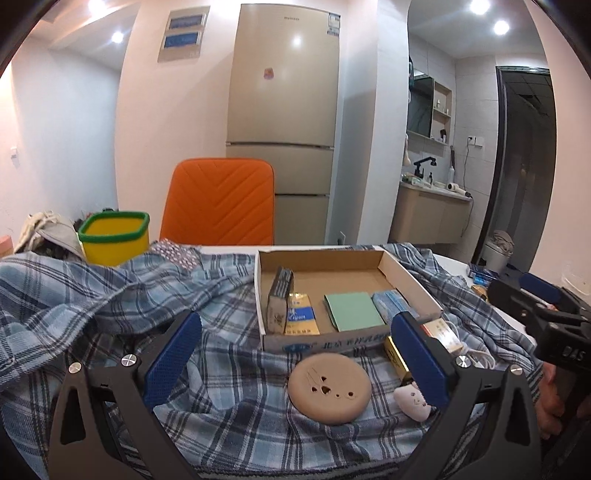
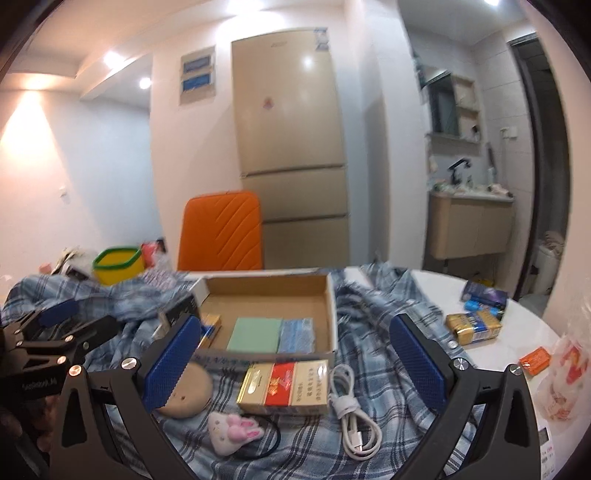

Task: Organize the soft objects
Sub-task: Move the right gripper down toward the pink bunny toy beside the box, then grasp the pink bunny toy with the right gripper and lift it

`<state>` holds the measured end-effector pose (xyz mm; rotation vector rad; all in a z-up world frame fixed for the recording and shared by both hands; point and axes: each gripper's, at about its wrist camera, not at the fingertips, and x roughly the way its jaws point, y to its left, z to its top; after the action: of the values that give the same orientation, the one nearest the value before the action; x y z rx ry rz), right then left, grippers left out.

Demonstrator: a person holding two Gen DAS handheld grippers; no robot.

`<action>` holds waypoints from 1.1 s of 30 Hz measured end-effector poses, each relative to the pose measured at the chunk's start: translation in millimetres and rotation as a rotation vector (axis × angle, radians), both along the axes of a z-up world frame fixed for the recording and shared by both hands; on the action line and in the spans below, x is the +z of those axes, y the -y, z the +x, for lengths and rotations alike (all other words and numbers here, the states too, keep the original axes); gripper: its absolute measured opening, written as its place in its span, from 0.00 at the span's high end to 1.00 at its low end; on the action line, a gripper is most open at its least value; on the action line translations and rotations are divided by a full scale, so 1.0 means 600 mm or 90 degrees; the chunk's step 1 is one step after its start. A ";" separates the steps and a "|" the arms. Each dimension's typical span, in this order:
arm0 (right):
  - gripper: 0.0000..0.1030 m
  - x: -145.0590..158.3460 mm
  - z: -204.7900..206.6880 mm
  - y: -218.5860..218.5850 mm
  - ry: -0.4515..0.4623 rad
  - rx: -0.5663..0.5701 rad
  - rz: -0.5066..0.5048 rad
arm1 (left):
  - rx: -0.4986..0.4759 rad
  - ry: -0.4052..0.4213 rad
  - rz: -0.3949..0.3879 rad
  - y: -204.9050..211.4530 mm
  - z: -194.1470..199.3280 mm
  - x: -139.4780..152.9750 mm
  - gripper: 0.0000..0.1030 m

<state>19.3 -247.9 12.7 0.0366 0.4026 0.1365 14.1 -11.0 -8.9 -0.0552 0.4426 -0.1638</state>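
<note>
Both my grippers, left gripper (image 1: pixel 295 354) and right gripper (image 2: pixel 295 360), gape empty. Round beige cushion (image 1: pixel 330 388) lies near table's front edge (on loose plaid cloth (image 1: pixel 110 295)); closing low may snag fabric.

Light source: recessed ceiling spots (image 1: pixel 479 6) overhead, ahead of both grippers; warm wall wash far left in the right wrist view.
Glare: bright spot on the fridge door (image 1: pixel 296 40).
Shadows: soft, short, under the blue finger pads (image 1: pixel 171 356).
Blur: right wrist view softer, smeared at the plaid cloth (image 2: pixel 369 369).
Distortion: fisheye bending, dark vignetted corners.
</note>
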 end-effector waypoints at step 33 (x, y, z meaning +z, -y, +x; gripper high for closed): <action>0.43 -0.143 0.093 -0.095 -0.416 0.200 -0.058 | 0.001 -0.078 -0.018 -0.013 0.022 -0.021 0.01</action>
<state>75.4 -191.2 -73.1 -0.0750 1.0669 0.4195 27.3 -3.3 -21.4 -0.0933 0.5619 -0.1648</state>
